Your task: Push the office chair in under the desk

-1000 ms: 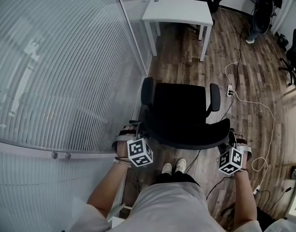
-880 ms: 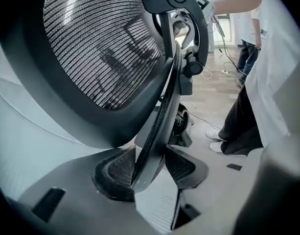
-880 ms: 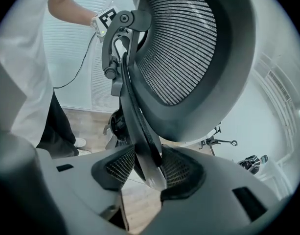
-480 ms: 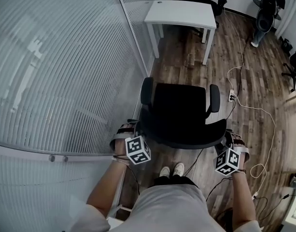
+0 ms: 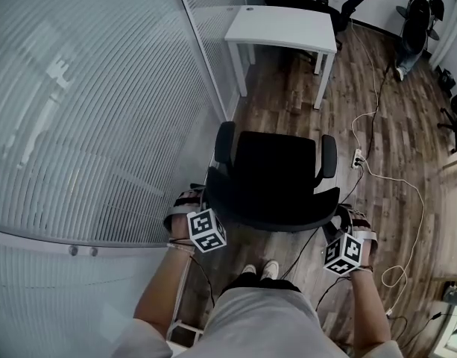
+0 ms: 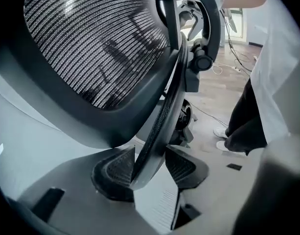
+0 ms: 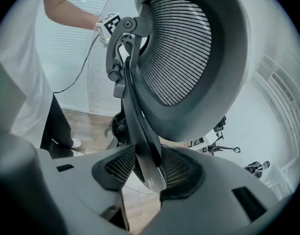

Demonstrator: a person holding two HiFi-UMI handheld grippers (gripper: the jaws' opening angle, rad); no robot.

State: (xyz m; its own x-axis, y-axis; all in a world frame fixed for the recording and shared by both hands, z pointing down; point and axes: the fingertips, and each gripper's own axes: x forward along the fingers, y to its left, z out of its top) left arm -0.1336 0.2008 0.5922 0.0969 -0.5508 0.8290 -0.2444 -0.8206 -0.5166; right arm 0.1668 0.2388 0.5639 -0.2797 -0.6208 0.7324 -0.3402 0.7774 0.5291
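The office chair [image 5: 276, 177] is black, with a padded seat, 2 curved armrests [image 5: 225, 142] at 9 and 3 o'clock and a grey mesh backrest [image 6: 91, 48] in a dark frame at 6 o'clock. It stands upright, its seat facing 12 o'clock toward the desk [image 5: 284, 27]. The desk is white, with a plain rectangular top and slim white legs. It stands at 12 o'clock from the chair, well apart from it, and the whole chair stands clear of its near edge.

chair [image 5: 276, 177]: rolled nearer the desk [image 5: 284, 27], gap shrinking | left gripper [image 5: 200, 198], right gripper [image 5: 338, 215]: I've carried both forward on its back | feet [image 5: 259, 271]: I've stepped after it
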